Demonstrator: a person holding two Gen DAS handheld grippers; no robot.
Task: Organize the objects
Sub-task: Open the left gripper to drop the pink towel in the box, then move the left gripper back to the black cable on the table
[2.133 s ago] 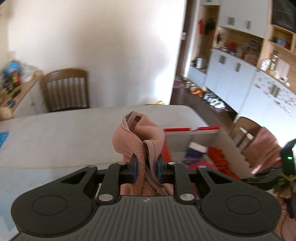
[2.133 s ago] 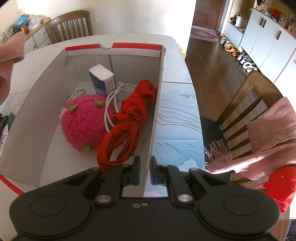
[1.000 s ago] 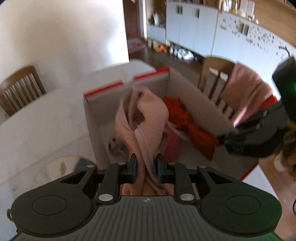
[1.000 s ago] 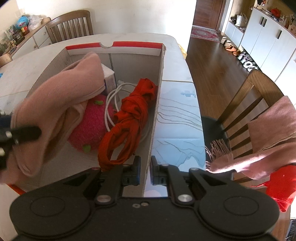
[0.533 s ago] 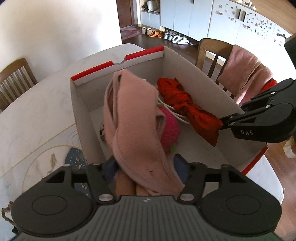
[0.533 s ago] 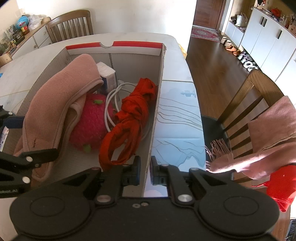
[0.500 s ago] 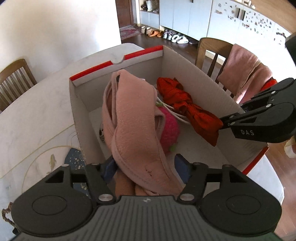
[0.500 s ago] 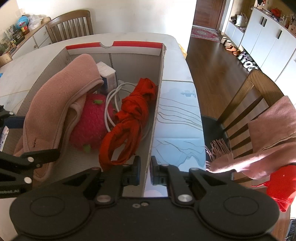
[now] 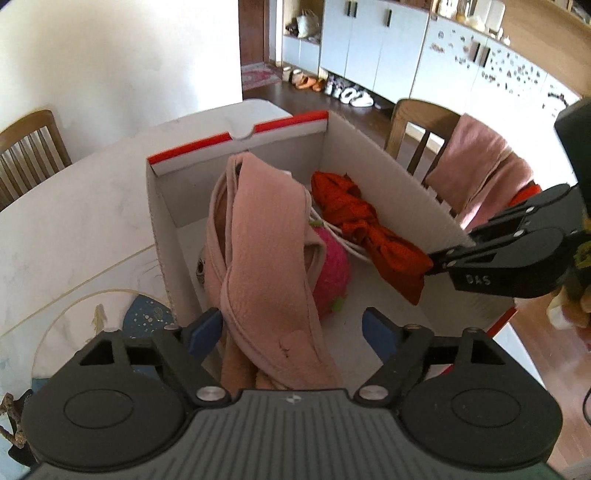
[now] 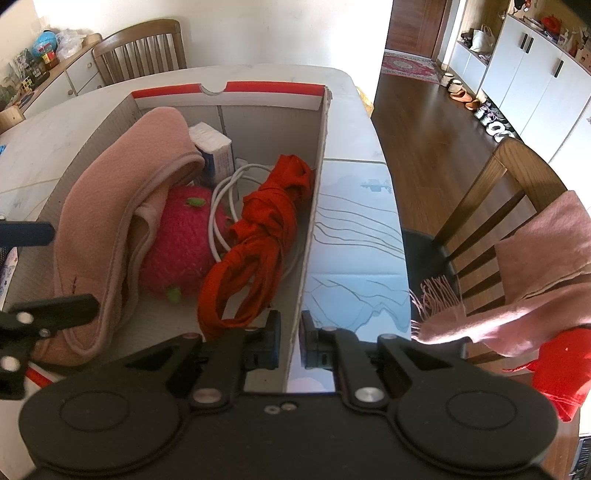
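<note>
Cardboard box (image 10: pixel 312 206) holding pink cloth (image 9: pixel 266 258), red cloth (image 10: pixel 255 254), fuzzy ball (image 10: pixel 177 240)

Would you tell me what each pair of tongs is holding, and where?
Right tongs clamp the box's side wall at its top edge. Left tongs, jaws just opened, hold nothing; the pink cloth lies loose between them.

From my feed I saw a plain white wall (image 9: pixel 110 66) in bright daylight and a dark wooden floor (image 10: pixel 424 147) running to a patterned rug (image 10: pixel 410 66) by a brown door (image 10: pixel 417 26). White cupboards (image 9: pixel 369 55) lined the far side, shoes (image 9: pixel 351 94) at their foot. Wooden chairs (image 10: pixel 144 48) stood around the pale bench (image 9: pixel 74 221), one draped with a pink scarf (image 10: pixel 535 266).
</note>
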